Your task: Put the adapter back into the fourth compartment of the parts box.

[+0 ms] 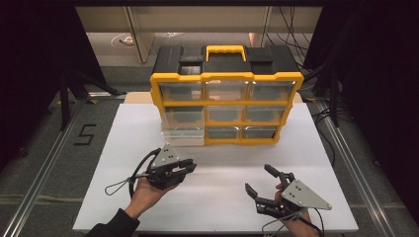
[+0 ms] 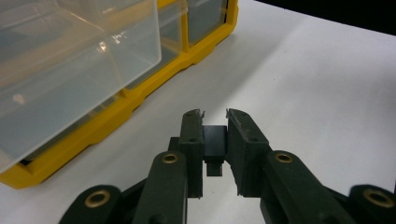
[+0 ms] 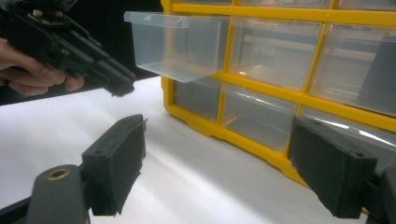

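High view first: the left hand-held gripper (image 1: 187,167) hangs over the white desk (image 1: 222,173), just in front of the yellow and black organizer (image 1: 226,101), and its jaws are clamped on a small dark block. The pulled-out clear drawer (image 1: 183,129), middle row, left column, sticks out toward the near side, close to that gripper. The right hand-held gripper (image 1: 258,181) sits well to the right with its jaws spread apart and nothing in them. There's a black "5" (image 1: 85,134) marked on the grey floor to the left. No brand I can read on the organizer.

Left gripper view: the small dark block (image 2: 214,143) is pinched square between the pads. Looks like hard plastic, stiff and light, probably a bit slick, so a flat side-to-side pinch like this one seems right. Can't really tell its full shape, the jaws hide most of it. The drawer (image 2: 79,60) is at the upper left.

Right gripper view: the drawer (image 3: 180,44) looks thin-walled, light and empty. I'd hold it by the front lip, gently.
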Demonstrator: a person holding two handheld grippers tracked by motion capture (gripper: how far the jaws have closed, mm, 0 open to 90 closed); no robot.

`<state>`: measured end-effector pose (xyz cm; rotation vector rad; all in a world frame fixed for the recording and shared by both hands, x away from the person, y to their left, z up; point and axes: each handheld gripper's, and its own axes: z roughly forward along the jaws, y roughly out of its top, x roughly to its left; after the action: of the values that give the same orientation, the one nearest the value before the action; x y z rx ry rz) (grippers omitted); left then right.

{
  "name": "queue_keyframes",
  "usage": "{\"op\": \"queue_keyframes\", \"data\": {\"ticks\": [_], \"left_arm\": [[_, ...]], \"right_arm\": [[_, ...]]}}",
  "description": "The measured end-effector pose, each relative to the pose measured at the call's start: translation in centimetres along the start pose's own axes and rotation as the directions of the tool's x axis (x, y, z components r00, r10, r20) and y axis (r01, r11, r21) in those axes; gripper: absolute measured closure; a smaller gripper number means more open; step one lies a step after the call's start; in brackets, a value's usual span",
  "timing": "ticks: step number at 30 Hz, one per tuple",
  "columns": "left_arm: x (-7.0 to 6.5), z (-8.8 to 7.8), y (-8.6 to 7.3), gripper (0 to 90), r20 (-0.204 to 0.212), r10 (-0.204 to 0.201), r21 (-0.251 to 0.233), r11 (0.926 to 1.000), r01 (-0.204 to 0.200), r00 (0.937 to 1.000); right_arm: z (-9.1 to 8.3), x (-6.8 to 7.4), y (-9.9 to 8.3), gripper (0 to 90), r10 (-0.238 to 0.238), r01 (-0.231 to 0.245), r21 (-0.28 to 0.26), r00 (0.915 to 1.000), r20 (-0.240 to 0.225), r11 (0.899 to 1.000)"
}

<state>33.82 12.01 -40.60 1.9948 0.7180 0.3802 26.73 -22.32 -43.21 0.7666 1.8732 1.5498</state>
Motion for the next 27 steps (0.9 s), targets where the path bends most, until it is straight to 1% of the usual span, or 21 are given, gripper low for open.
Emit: {"op": "queue_keyframes", "data": {"ticks": [4,10,18,22,27], "left_arm": [[0.0,-0.2,0.2,76.1,-0.002,0.006,-0.014,0.9999,-0.006,1.0],[0.1,-0.8,0.6,76.1,-0.006,0.004,-0.04,0.9992,-0.004,1.0],[0.3,-1.3,0.9,76.1,-0.002,-0.017,-0.074,0.9971,0.017,0.9999],[0.3,-1.3,1.0,76.1,-0.001,-0.016,-0.083,0.9964,0.016,0.9999],[0.4,-1.7,1.2,76.1,0.01,-0.029,-0.106,0.9939,0.029,0.9995]], "right_arm": [[0.0,0.0,0.0,20.3,-0.001,0.001,0.0,1.0,0.001,1.0],[0.0,0.0,0.0,20.3,0.001,-0.001,-0.002,1.0,0.0,1.0],[0.0,0.0,0.0,20.3,0.001,-0.001,0.0,1.0,0.001,1.0],[0.0,0.0,0.0,20.3,-0.001,0.001,-0.001,1.0,0.0,1.0],[0.0,0.0,0.0,20.3,-0.001,0.001,0.0,1.0,0.001,1.0]]}}
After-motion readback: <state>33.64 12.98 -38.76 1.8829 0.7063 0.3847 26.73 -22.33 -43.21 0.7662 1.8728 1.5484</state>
